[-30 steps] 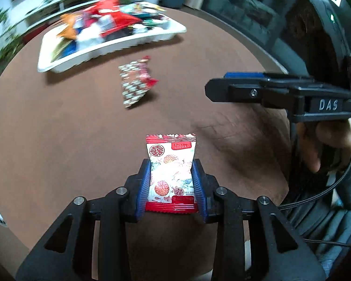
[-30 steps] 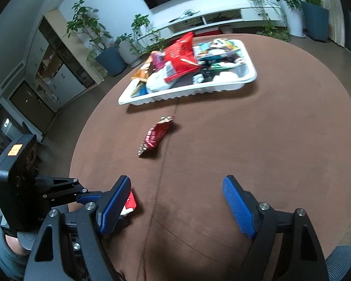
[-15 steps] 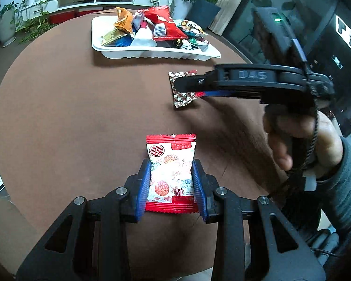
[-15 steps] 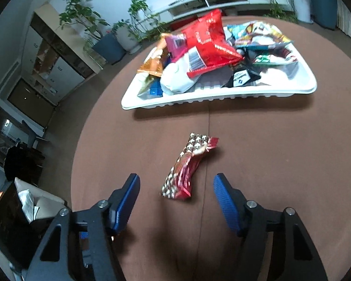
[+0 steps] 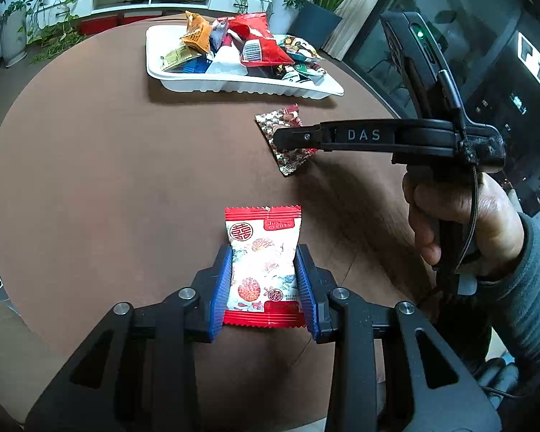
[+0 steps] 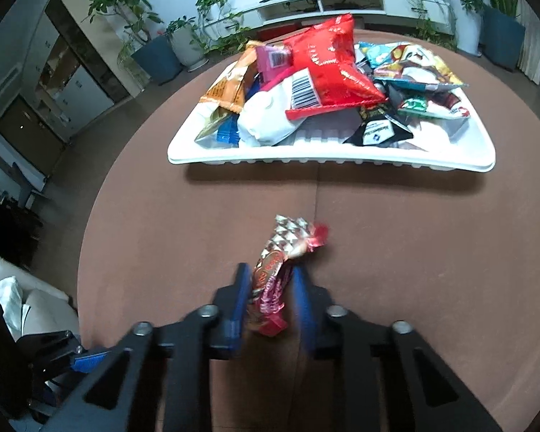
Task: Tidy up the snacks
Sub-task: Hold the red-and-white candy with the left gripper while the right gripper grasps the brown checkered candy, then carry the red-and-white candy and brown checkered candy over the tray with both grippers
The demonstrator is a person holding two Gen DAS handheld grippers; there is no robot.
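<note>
Left wrist view: a red-and-white snack packet is clamped in the left gripper, near the table edge.

Right wrist view: a foil candy bar is enclosed by the nearly closed right gripper; contact is blurred. Both remain outside the far tray, already loaded.

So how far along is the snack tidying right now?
Mostly done: the white plastic tray already holds a pile of packets. In hand: the left gripper grips the red-and-white snack packet, and the right gripper is closed around the shiny red checkered wrapper. Left: getting both into the tray.
</note>
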